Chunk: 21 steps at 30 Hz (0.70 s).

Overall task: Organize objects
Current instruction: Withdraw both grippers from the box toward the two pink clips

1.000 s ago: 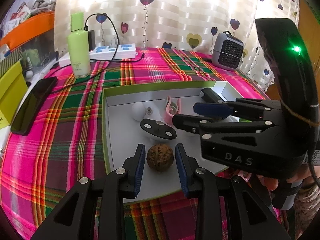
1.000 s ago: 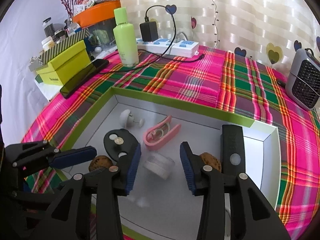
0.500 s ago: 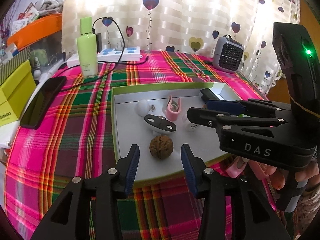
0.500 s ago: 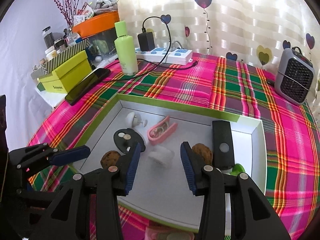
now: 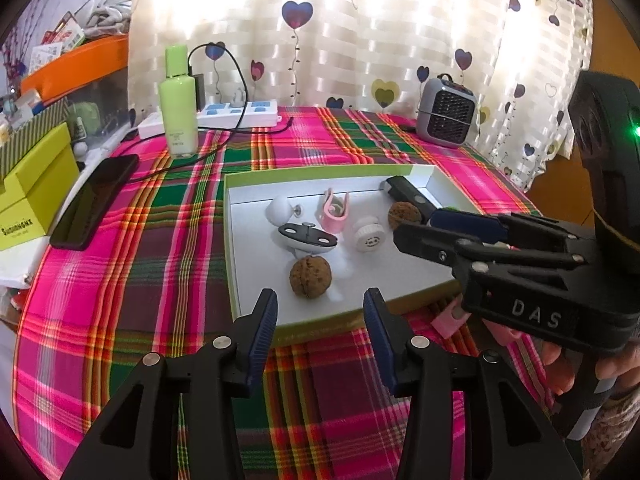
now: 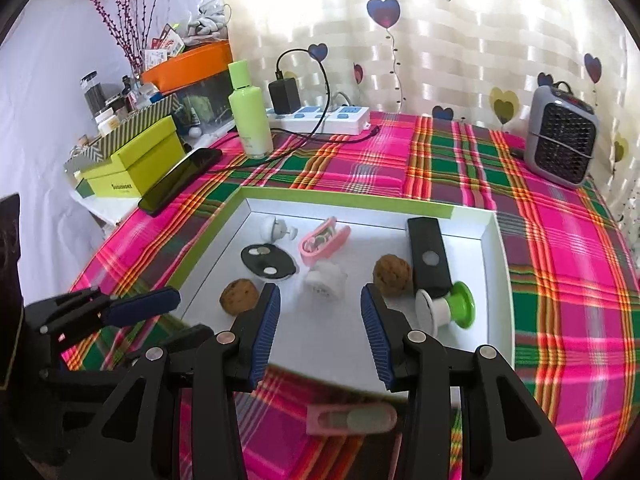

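Observation:
A white tray with a green rim (image 5: 320, 170) lies on the plaid cloth. In it are two walnuts (image 5: 310, 278) (image 6: 392, 273), a white cap (image 6: 324, 280), a pink clip (image 6: 324, 240), a black oval piece (image 6: 268, 262), a white knob (image 6: 272, 228), a black bar (image 6: 430, 256) and a green-and-white spool (image 6: 448, 308). My left gripper (image 5: 320, 300) hovers over the tray's near edge, its jaws opening and empty, the near walnut just beyond its tips. My right gripper (image 6: 319, 304) is open and empty short of the white cap.
A green bottle (image 5: 178, 108), a power strip (image 5: 240, 114) with a cable and a dark phone (image 5: 94, 202) lie at the back left. A small grey heater (image 6: 560, 140) stands back right. A pink oblong item (image 6: 352, 420) lies on the cloth before the tray. Yellow-green boxes (image 6: 136, 164) flank the left.
Both grippers have pulled back from inside the tray toward its near edge. The left jaws have widened away from the walnut, which stays in the tray.

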Motion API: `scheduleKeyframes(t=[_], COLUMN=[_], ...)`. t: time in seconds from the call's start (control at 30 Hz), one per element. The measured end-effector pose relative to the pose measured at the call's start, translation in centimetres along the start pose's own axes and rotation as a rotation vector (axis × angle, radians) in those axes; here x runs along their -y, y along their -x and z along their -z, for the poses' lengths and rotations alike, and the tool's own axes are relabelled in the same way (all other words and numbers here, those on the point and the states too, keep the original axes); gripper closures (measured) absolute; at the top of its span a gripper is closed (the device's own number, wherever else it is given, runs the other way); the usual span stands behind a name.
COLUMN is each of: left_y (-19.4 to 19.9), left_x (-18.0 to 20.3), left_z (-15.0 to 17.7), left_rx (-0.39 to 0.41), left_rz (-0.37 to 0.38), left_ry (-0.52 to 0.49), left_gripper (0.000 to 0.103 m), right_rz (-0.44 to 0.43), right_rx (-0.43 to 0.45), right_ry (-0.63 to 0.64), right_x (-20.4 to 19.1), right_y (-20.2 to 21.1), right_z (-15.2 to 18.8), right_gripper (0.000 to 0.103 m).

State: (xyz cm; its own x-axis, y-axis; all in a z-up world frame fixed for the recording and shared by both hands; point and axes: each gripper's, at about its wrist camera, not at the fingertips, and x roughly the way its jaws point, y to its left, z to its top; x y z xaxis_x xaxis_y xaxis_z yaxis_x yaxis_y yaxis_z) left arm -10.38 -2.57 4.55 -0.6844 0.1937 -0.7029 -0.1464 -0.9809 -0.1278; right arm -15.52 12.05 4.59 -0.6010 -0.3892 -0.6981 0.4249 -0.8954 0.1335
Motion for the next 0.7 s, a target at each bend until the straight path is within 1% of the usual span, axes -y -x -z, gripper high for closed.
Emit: scheduleKeyframes(t=[0.17,0.37,0.6,0.7], left_y=[0.8,1.8,2.1,2.1], left_x=[0.4,0.8,1.6,2.0], left_z=[0.5,1.0,1.8,2.2], left_rx=[0.01,0.025,0.023,0.015], left_rz=[0.01,0.025,0.053,0.065], left_ry=[0.0,0.001,-0.009,-0.017], left_gripper=[0.059,0.059,0.059,0.059], right_rz=[0.024,0.047,0.097,0.096], right_rx=[0.017,0.044,0.025,0.015], right_ry=[0.001,-0.038,-0.065,-0.066], right_x=[0.0,0.8,1.8,2.0], right_y=[1.5,3.8,4.6,4.8], right_z=[1.0,2.4,4.3,5.0], right_gripper=[0.06,0.06,0.06,0.06])
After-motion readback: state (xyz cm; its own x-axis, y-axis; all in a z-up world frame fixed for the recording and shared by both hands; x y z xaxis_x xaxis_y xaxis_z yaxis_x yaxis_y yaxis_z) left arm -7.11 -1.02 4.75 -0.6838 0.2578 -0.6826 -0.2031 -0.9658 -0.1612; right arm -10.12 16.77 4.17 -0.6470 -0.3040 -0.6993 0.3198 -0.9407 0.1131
